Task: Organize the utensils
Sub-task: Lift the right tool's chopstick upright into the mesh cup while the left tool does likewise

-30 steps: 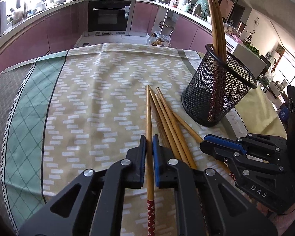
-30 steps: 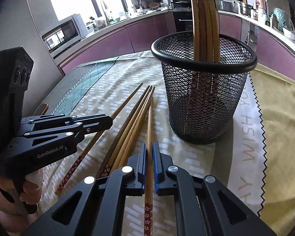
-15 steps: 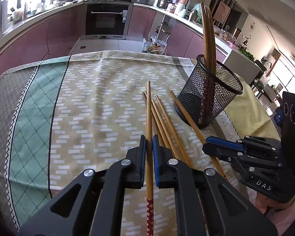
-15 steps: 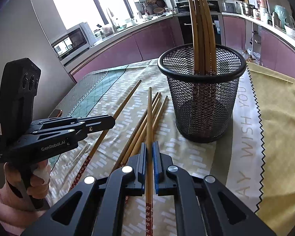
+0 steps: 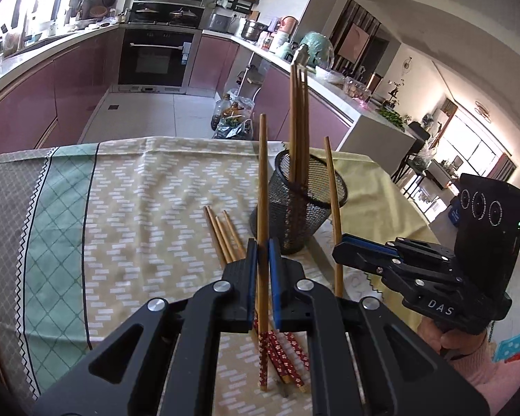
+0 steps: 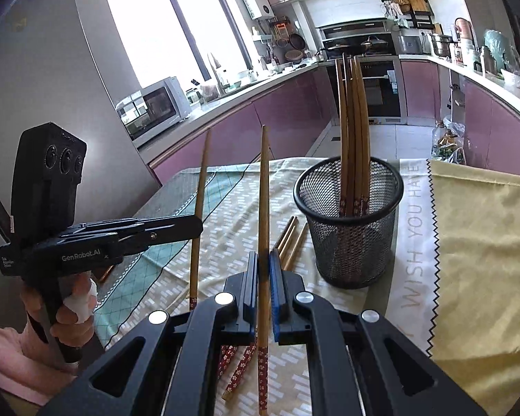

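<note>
Two chopsticks are off the bench, one pinched in each tool. The left tool (image 5: 262,256) is clamped on a chopstick (image 5: 262,187) that runs straight out between its blue pads, bare tip far from the camera and red patterned end trailing back beneath the jaws. The right tool (image 6: 263,270) grips its own chopstick (image 6: 264,208) the same way, tip raised and patterned end hanging below. Each tool also shows in the other's view (a hand wrapped around its black handle), the right one low on the right side of the left view, the left one on the left side of the right view, each with its stick standing nearly upright. A black mesh cup (image 6: 350,228) stands on the bench ahead, between the two held sticks in the left view and just right of the right tool's stick in the right view; its rim is clear of both tips. Four chopsticks (image 6: 353,131), as far as I can count, stand in the cup, patterned ends down. About four more chopsticks (image 5: 225,239) lie loose on the patterned tablecloth (image 5: 149,208) beside the cup, partly hidden under the left tool, so the count is uncertain. A yellow cloth (image 6: 485,249) covers the bench to the right of the cup.
</note>
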### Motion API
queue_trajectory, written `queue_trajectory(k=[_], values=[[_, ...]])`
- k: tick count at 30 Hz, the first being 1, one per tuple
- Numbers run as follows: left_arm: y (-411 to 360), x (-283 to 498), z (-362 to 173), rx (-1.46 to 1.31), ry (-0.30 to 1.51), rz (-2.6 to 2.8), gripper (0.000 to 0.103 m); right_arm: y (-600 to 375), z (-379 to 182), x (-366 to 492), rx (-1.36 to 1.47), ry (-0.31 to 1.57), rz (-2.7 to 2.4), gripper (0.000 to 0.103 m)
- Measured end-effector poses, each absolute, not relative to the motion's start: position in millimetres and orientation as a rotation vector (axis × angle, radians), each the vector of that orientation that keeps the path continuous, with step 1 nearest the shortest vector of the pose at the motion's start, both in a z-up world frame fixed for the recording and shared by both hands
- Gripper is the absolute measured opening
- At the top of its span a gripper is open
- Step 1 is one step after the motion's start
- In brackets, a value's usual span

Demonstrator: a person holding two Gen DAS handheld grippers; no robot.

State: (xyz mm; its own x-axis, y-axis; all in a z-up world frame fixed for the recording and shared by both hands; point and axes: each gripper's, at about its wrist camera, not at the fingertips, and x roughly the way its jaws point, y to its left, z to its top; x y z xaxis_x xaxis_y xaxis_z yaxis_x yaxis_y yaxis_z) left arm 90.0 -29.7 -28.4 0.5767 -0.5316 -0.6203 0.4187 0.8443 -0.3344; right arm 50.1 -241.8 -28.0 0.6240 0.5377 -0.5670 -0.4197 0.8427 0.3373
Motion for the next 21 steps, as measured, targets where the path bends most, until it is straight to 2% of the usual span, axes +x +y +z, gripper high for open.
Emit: queue_trajectory(k=[21], values=[[-45.5, 95.5, 81.1, -0.159, 0.518, -0.641, 0.007, -284.3, 61.7, 57.6, 0.156, 0.452, 0.524, 0.006]])
